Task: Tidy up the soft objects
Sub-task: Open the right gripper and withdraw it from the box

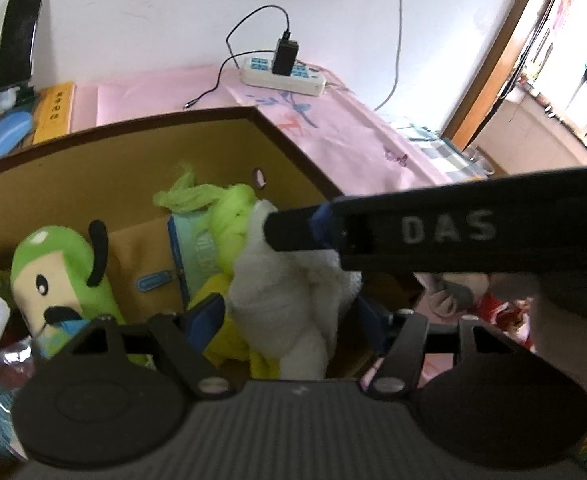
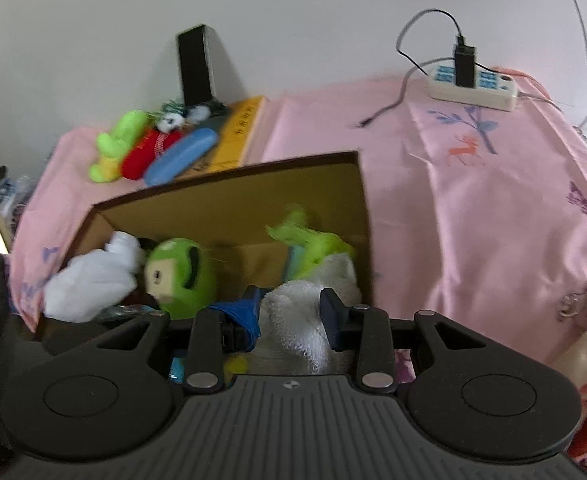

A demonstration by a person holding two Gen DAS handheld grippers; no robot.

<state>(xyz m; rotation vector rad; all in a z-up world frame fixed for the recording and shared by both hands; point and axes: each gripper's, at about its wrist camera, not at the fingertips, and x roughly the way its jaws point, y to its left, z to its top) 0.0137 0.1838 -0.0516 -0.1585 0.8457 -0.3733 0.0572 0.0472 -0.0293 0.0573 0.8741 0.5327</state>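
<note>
White towel [image 2: 305,320] clamped between the jaws of the right gripper [image 2: 293,308], low in the middle of the right wrist view, pads pressed into the fluffy pile on both sides. Positioned at the near right corner of an open cardboard box [image 2: 229,184], draped down inside it.

In the left wrist view, same towel hanging between the spread jaws of the left gripper [image 1: 293,312], blue pads close to each edge of the cloth; impossible to tell whether pressing or just beside. Right gripper reaching in from the right edge of that frame, fingertip on the upper part of the towel.

Inside the box: green plush toy [image 2: 181,276] with a pale face and black ears at centre left, white stuffed piece [image 2: 93,280] touching it further left, lime-green yarn bundle [image 2: 313,244] just behind the towel against the back wall.

Box resting on a tabletop covered by a pink cloth [image 2: 473,220]. White power strip [image 2: 473,84] with a black charger plugged in at upper right, near the wall.
</note>
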